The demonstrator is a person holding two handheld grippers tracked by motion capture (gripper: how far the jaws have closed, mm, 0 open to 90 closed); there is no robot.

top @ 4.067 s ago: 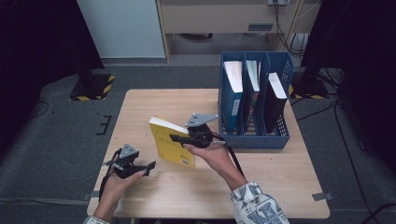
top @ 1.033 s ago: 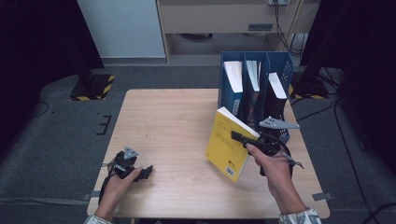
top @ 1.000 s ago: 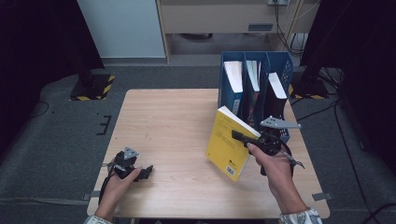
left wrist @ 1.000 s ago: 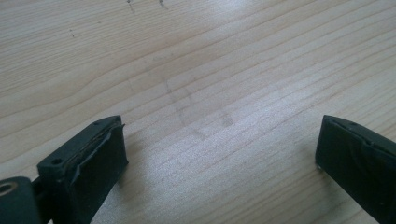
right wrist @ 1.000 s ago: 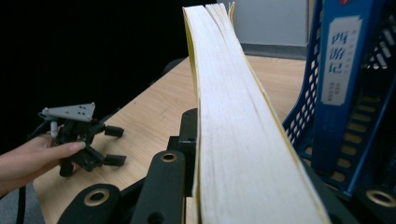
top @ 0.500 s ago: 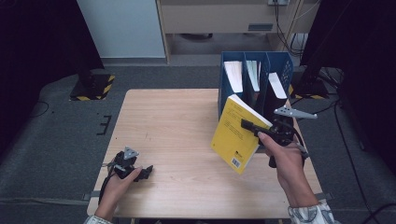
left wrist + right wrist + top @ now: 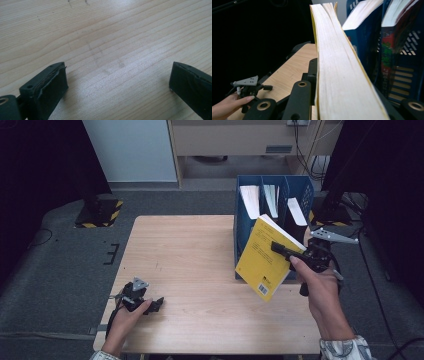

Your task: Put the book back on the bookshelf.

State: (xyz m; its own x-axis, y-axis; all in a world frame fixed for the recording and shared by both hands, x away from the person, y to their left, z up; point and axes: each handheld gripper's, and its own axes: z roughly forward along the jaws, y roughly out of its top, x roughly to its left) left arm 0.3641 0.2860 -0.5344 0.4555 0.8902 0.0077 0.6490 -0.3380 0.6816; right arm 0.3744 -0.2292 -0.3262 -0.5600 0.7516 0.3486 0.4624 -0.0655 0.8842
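Right gripper view: the right gripper point(image 7: 317, 110) is clamped on the yellow book point(image 7: 337, 75), pale page edges filling centre frame, blue file rack point(image 7: 372, 37) behind. High view shows the yellow cover point(image 7: 262, 257) mid-right. Left gripper point(image 7: 117, 87): jaws spread, bare table point(image 7: 100, 32).

Close, low look along the left claw point(image 7: 117, 85) toward a pale wooden surface point(image 7: 105, 32). Its two black jaws rise from the bottom corners, one at lower left and one at lower right, standing wide apart with bare wood between them. Long, fine grain lines slant across the surface. A faint smudged mark lies near the middle, and a few small dark specks sit near the top edge.
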